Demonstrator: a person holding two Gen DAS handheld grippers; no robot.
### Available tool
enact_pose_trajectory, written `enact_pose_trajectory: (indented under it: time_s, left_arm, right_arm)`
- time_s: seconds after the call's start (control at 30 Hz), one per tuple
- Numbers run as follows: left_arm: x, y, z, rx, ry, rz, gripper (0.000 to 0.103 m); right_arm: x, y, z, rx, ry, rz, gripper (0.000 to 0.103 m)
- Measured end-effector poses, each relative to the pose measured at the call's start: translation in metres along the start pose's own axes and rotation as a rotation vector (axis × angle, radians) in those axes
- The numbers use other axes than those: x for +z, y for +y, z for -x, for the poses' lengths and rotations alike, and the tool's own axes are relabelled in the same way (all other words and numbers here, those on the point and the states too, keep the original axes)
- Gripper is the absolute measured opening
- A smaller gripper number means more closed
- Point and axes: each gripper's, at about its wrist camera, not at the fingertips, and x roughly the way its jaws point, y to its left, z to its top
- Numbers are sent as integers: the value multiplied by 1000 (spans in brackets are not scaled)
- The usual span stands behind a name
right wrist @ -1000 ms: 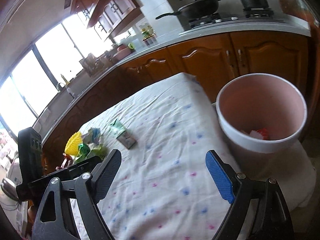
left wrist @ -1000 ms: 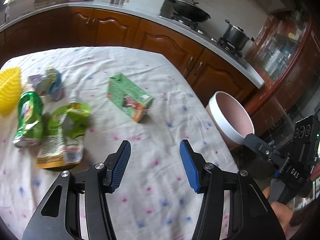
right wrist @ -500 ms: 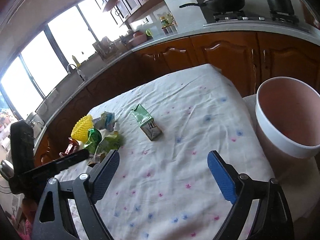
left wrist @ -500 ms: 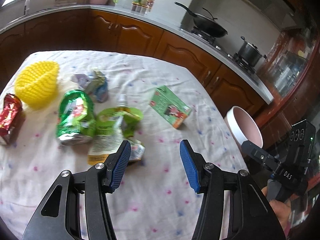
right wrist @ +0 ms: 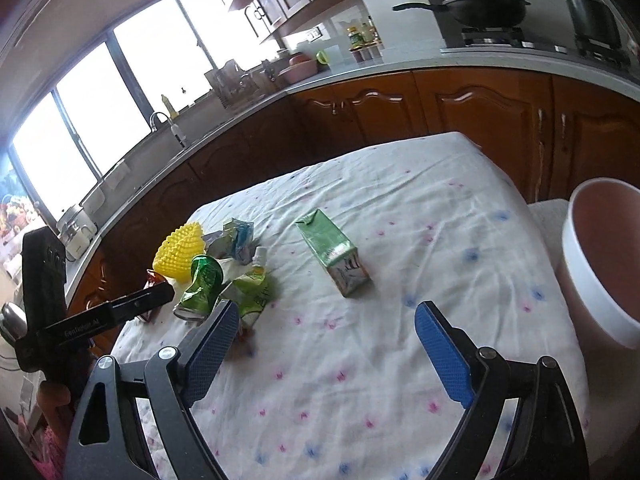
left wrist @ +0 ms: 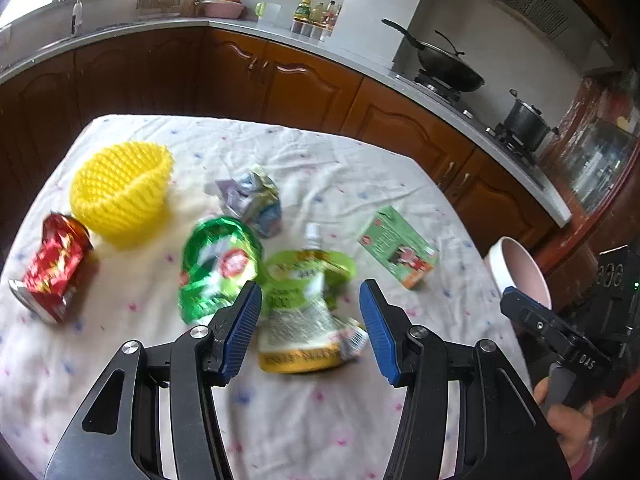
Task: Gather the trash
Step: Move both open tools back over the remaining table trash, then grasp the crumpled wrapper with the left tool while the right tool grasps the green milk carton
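Your left gripper (left wrist: 310, 322) is lined up on the pouch (left wrist: 306, 304), jaws wide open and empty, one on each side of it; judged step: approach for a pick. Next move calls for lowering until the jaws straddle the soft, crumpled spouted body, then closing.

Your right gripper (right wrist: 328, 344) hangs over bare cloth, jaws fully spread, holding nothing.

Trash lies on the wrinkled cloth of the counter (right wrist: 400, 240): crushed green can (left wrist: 216, 264), crushed red can (left wrist: 54, 268), rigid green carton (left wrist: 396, 252), crumpled wrapper (left wrist: 252, 198), yellow foam net (left wrist: 120, 188). The bin (right wrist: 600, 264) stands off the counter's right edge.
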Motion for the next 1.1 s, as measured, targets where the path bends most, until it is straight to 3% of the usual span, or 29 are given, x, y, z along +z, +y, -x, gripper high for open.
enact_pose_trajectory:
  time_s: [0.37,0.57,0.83,0.87,0.9,0.93,1.0,1.1]
  left_arm:
    - [49,18,-41,64,39,-95,54]
    - [70,20,-82,78,116,-137,57]
    - [71,8,-118,156,173,-234,55]
    - [69,6,-118,163,168,-249,44]
    - [69,6,-118,165,168,-255,29]
    - [68,6,-118,168,167,-257,24]
    - [70,7,-116,156,160,-246,16]
    - [73,9,-111,134,149,-219,10]
  right_arm:
    - [29,5,-38,-15,46,107,91]
    - [40,8,-63,-14,74,159,91]
    - [42,7,-102,-30,148,205,90]
    - [41,6,-105,-31,155,206,86]
    - [41,5,-107,-32,159,207,76]
    - [39,4,-109,-36,166,206,69]
    - [37,1,-113,-50,178,201,41]
    - [36,-1,-109,-53,163,186,33]
